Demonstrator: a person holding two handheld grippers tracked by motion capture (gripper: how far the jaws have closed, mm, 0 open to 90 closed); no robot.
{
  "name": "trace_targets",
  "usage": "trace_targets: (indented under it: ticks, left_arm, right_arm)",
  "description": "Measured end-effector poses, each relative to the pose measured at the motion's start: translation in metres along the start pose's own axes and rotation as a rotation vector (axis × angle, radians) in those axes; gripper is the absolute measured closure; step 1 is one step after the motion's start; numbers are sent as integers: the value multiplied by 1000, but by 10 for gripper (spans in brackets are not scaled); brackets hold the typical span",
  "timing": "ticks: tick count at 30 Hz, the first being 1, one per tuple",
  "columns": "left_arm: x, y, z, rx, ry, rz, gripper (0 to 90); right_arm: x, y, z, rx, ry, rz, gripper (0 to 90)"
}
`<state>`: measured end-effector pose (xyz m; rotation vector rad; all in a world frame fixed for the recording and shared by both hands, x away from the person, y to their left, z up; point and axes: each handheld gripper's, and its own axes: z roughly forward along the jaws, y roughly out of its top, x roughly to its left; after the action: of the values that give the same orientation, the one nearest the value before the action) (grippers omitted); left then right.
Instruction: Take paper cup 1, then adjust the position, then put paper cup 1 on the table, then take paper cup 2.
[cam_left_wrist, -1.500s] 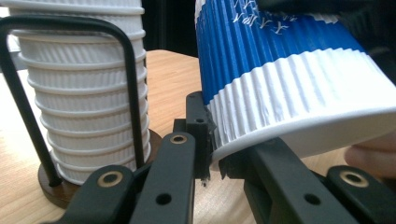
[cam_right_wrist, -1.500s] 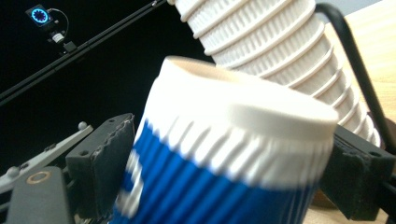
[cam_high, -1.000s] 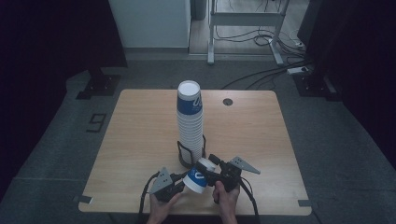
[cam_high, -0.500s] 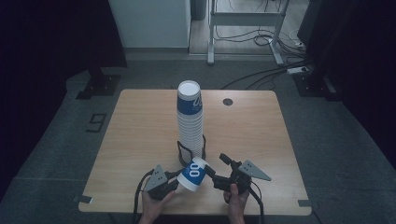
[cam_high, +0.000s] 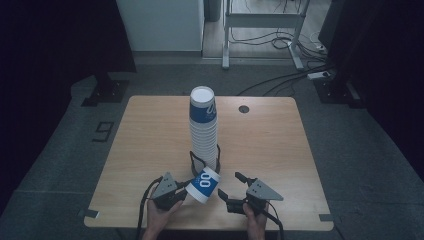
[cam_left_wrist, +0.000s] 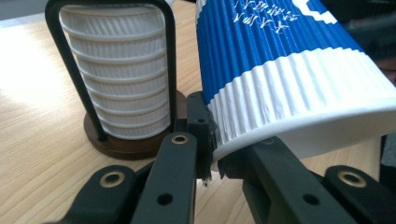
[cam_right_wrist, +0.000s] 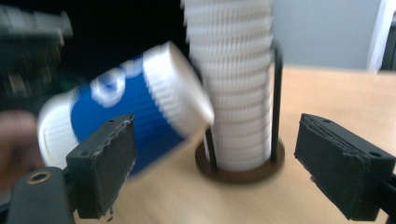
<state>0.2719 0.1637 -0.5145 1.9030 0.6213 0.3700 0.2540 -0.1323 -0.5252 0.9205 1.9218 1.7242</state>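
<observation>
The left tongs (cam_high: 186, 196) pinch the rim of a blue-and-white paper cup (cam_high: 204, 184), tilting it clear of the tabletop (cam_high: 280, 145); the right tongs (cam_high: 233, 190) stand spread and empty (probably ready to take it); the stack of cups (cam_high: 203, 131) sits just behind in its wire holder (cam_left_wrist: 116, 140).

One blue-and-white ribbed paper cup (cam_high: 203, 184) lies apart from the rest. One tall stack of the same cups (cam_high: 203, 129) stands in one dark wire holder (cam_high: 204, 161); its cups cannot be counted. Two grippers, left (cam_high: 176, 196) and right (cam_high: 231, 190), work over one wooden table (cam_high: 145, 140).
</observation>
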Motion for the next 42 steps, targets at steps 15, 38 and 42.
trace_targets:
  ticks: [15, 38, 42]
  left_arm:
    - [2, 17, 0, 133, -24, 38, 843]
    - [7, 44, 7, 336, -50, 62, 842]
    - [7, 50, 11, 398, -58, 80, 842]
  right_arm:
    - [14, -18, 9, 98, -5, -162, 124]
    - [19, -20, 6, 134, -6, -296, 127]
    - [21, -20, 7, 132, -10, -326, 126]
